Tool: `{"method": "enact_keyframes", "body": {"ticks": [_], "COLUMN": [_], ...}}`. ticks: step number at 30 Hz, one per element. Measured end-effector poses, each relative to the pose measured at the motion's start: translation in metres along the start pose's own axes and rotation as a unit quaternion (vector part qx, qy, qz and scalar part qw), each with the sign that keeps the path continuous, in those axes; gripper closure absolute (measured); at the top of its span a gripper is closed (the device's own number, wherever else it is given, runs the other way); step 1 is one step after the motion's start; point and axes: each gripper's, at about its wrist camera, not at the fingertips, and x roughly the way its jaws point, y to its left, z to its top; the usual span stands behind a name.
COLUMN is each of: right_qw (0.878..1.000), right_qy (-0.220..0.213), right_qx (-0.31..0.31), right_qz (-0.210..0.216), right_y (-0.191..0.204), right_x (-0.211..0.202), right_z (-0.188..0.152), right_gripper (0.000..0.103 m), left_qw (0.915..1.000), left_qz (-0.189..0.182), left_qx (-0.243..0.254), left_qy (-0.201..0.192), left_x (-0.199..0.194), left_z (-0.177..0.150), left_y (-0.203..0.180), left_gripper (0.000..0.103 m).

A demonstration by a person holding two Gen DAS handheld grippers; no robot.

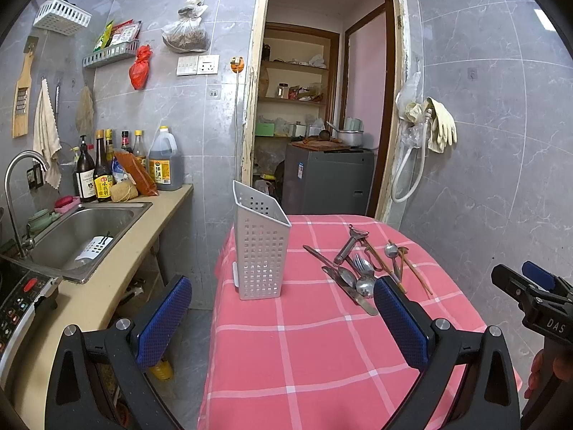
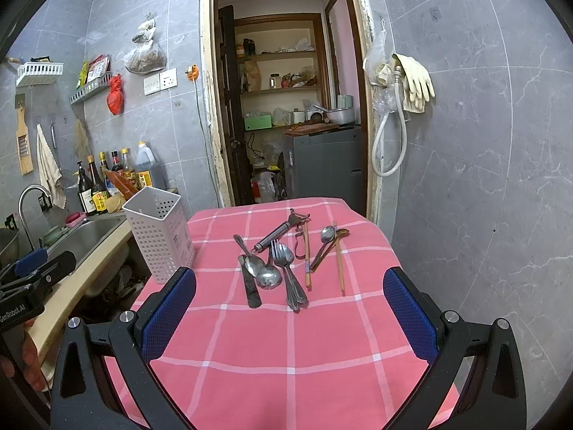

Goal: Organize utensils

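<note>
Table w/ pink checked cloth [image 2: 286, 340], 1 pc.
White perforated caddy [image 2: 157, 233], 1 pc: upright, far-left corner of table, next to sink [image 1: 82, 229]; inside not visible.
Utensil pile [image 2: 286, 258], mid-table, right of caddy and apart from it, all lying flat, partly overlapping:
- spoons, 3 clearly seen: 2 bowls [image 2: 263, 272] overlapping at left, 1 [image 2: 327, 233] at right
- forks [image 2: 277, 254], at least 1; handles bunched, exact no. unclear
- flat dark blade/knife [image 2: 250, 286], 1
- metal peeler [image 2: 283, 229], 1
- wooden chopsticks [image 2: 338, 261], 2, lying apart
Left gripper [image 1: 283, 308]: jaws wide, nothing between, held short of caddy.
Right gripper [image 2: 290, 308]: jaws wide, nothing between, near side of pile.
Bottles by sink [image 1: 104, 172]: approx 6.
</note>
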Motion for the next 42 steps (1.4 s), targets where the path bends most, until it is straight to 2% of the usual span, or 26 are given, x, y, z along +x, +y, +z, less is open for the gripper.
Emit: {"method": "enact_keyframes", "body": {"ticks": [42], "right_qw": [1.000], "right_qy": [0.004], "right_qx": [0.001], "right_qz": [-0.001], "right_y": [-0.0039], "right_x": [0.0067], "right_z": [-0.0055], "right_gripper": [0.001], "left_qw": [1.0000], "left_qz": [0.000], "left_qx": [-0.001], "left_qy": [0.002], "left_x": [0.0003], "left_z": [0.0009], "left_y": [-0.0002], "left_gripper": [0.001]}}
